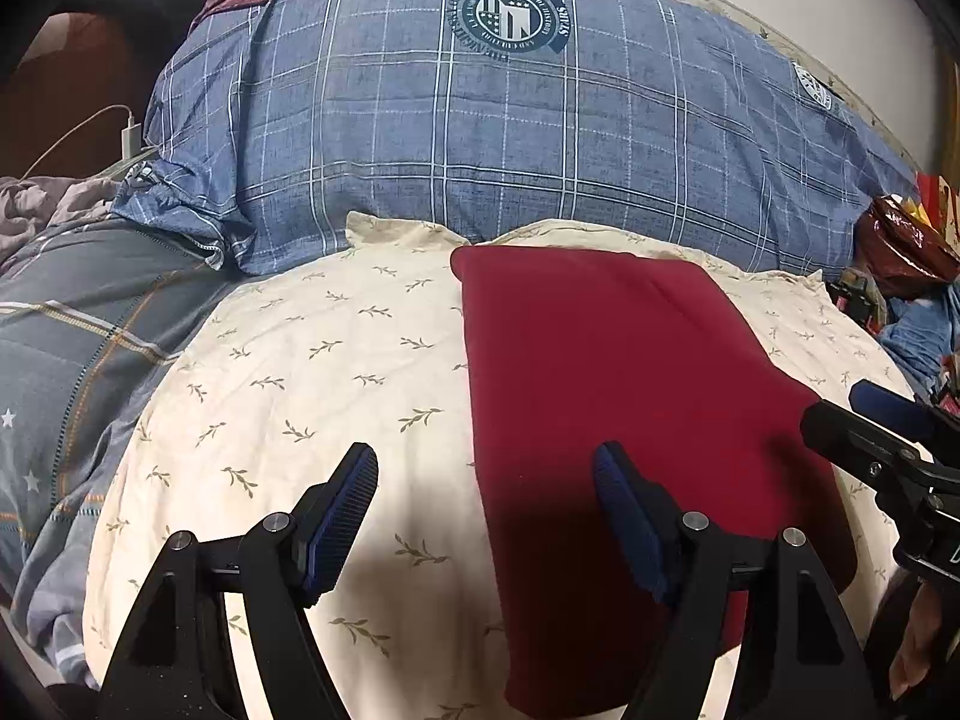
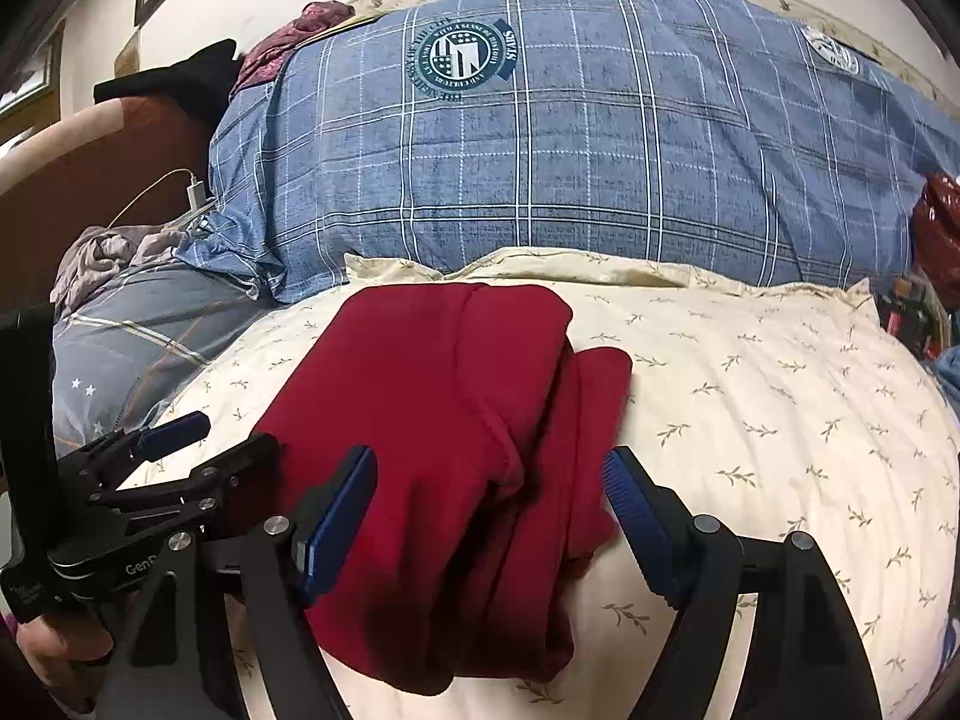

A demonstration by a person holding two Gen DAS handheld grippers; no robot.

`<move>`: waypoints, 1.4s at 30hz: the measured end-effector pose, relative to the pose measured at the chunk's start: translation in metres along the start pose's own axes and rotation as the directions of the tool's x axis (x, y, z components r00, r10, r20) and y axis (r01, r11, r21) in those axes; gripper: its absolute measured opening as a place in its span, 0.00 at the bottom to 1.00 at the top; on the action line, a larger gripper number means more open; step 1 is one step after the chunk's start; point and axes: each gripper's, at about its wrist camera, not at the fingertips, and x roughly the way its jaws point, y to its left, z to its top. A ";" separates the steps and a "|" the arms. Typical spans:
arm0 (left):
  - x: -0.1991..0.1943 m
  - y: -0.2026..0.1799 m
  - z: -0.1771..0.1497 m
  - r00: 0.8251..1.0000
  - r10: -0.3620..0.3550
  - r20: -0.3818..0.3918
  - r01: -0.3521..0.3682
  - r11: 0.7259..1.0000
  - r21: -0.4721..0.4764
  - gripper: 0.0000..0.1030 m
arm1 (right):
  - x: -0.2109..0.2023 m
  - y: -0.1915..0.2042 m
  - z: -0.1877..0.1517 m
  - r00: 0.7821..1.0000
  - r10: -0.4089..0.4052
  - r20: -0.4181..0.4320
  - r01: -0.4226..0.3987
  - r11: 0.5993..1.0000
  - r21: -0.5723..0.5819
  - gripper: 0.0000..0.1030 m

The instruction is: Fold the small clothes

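Garment: a dark red garment (image 1: pixel 624 396) is seen lying folded into a long block on a cream pillow with a leaf print (image 1: pixel 312 372); the pillow is presumably used because it gives a flat, clear patch on a crowded bed
Left tongs: the left tongs (image 1: pixel 486 516) are held wide open above the garment's left edge; one pad is over the pillow, the other over the red cloth; nothing is gripped
Right tongs: the right tongs (image 2: pixel 489 516) are spread wide on either side of the garment's near end; no cloth is pinched by the pads; the jaws appear to be clear of it
Why held so: both tools are judged to be let go and hovering; the fold looks set down, so either a further fold or a straightening of edges may be wanted
Seen only from the right: the loose layers are shown here; a ridge runs down the middle and a second flap (image 2: pixel 594 396) sticks out to the right, so the stack is not square
Seen only from the left: the garment is shown as a smooth, tidy slab; the uneven side is hidden; the other tool is caught at the right edge
Background: a blue checked pillow (image 2: pixel 570 150) is propped behind; a white charger cable (image 1: pixel 129 138) is visible at the far left
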 end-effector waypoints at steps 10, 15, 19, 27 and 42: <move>0.003 0.002 0.002 1.000 0.003 -0.001 -0.003 1.000 0.004 0.72 | 0.004 -0.001 -0.001 1.000 0.003 -0.019 -0.003 1.000 0.012 0.78; 0.004 0.002 0.002 1.000 0.000 -0.006 -0.001 1.000 -0.002 0.72 | 0.006 -0.002 -0.002 1.000 0.008 -0.029 -0.007 1.000 0.019 0.79; 0.005 0.002 0.001 1.000 0.001 -0.007 -0.001 1.000 -0.001 0.72 | 0.005 -0.001 -0.002 1.000 0.005 -0.027 -0.004 1.000 0.012 0.79; 0.006 0.003 0.001 1.000 -0.002 -0.010 0.002 1.000 -0.009 0.72 | 0.008 -0.001 -0.004 0.999 0.011 -0.044 -0.011 1.000 0.015 0.79; 0.008 0.002 0.001 1.000 -0.003 -0.016 0.002 1.000 -0.015 0.72 | 0.008 0.000 -0.004 0.999 0.023 -0.045 -0.022 0.999 0.027 0.79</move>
